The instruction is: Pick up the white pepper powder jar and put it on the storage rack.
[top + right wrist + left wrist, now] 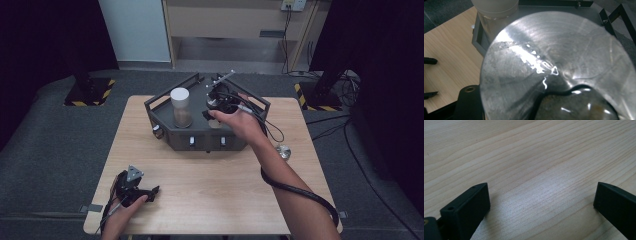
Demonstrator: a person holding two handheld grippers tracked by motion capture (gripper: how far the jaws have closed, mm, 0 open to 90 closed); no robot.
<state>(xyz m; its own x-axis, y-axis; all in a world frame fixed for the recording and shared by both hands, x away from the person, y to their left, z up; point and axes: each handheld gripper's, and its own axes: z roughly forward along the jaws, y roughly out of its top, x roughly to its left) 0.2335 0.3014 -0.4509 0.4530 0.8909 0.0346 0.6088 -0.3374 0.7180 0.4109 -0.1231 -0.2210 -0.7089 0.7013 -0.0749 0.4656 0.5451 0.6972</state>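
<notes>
A dark grey tray-like stand sits at the table's far middle. On it stands a clear jar with a white lid and brown material inside. My right gripper hovers over the stand's right half, shut on a shiny round metal dish that holds brown granules. One black finger shows beside the dish, and the jar rises just behind it. My left gripper rests on the table at the near left, open, with bare wood between its fingers.
A small round metal piece lies on the wooden table right of the stand. The right gripper's cable loops over the stand and along the forearm. Dark floor surrounds the table, with shelving beyond.
</notes>
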